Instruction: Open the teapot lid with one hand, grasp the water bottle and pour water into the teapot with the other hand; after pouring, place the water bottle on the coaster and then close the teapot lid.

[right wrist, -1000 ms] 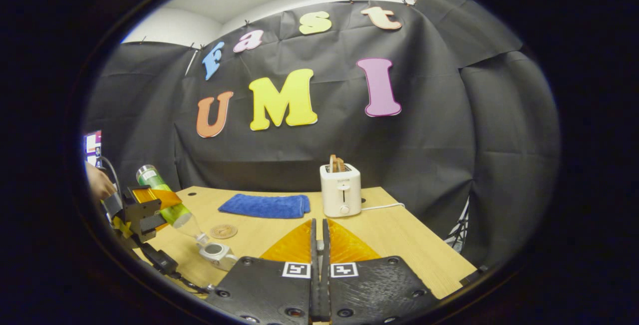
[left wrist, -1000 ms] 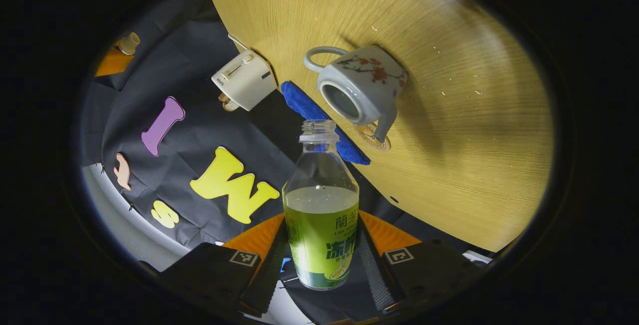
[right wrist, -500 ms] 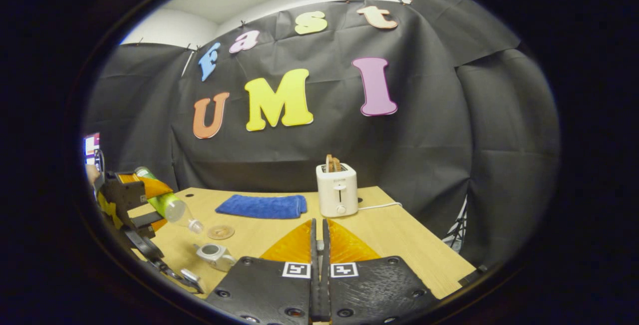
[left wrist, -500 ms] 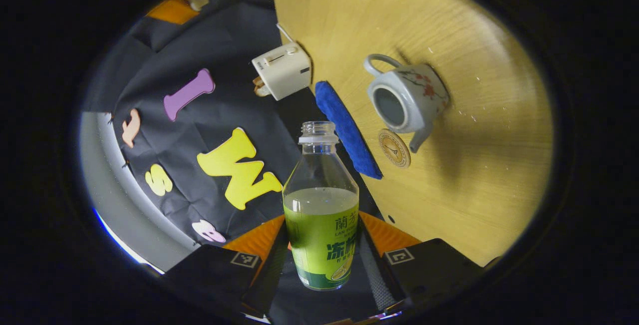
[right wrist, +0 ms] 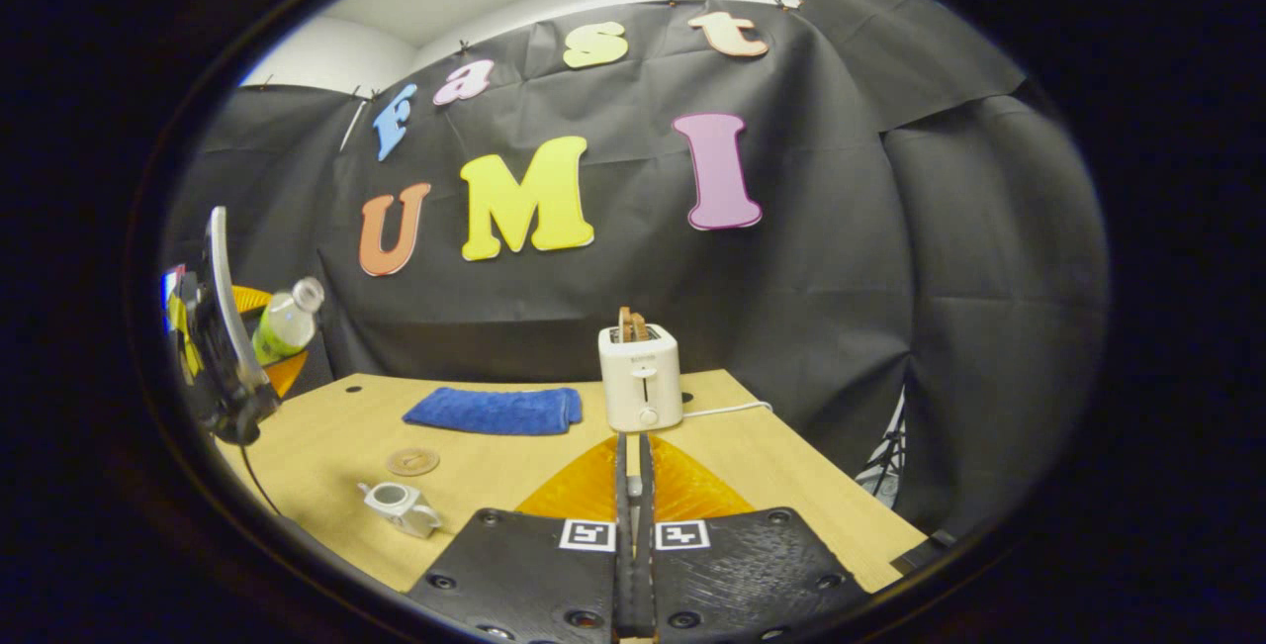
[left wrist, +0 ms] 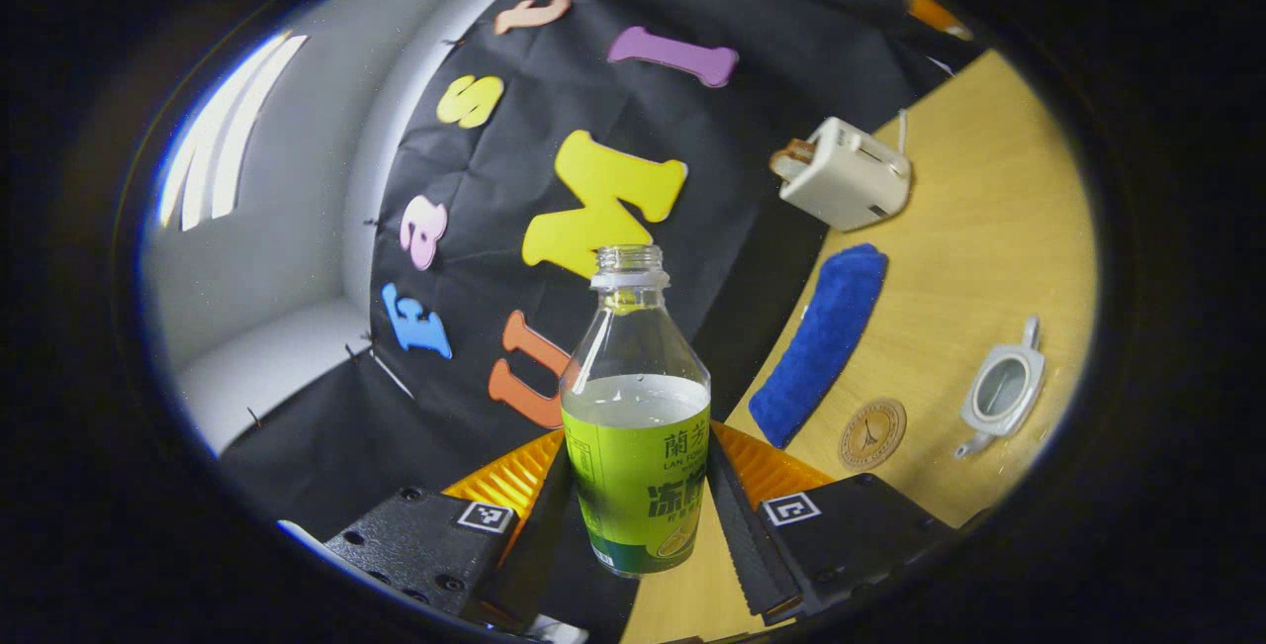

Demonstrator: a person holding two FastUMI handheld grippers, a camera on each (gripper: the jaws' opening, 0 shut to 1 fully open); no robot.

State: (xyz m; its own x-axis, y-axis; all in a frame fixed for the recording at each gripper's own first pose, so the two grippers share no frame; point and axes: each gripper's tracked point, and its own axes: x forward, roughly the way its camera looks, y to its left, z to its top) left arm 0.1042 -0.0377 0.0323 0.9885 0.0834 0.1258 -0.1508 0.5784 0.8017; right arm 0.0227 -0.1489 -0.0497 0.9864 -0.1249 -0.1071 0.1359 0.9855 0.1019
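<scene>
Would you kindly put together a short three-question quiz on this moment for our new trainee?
1. True or false: the teapot has its lid on.
2. What lies between the teapot and the blue towel? A) the coaster B) the toaster C) a spoon
3. Fill in: the left gripper is shut on the ____.

Key: 1. False, the teapot's mouth is open. 2. A. 3. water bottle, uncapped and partly full, held off the table.

On the bench (right wrist: 791,486), the teapot (right wrist: 401,506) stands near left, with the coaster (right wrist: 412,461) just beyond it. The cloth (right wrist: 493,410) lies farther back. The toaster (right wrist: 641,379) stands to the right of the cloth.
</scene>
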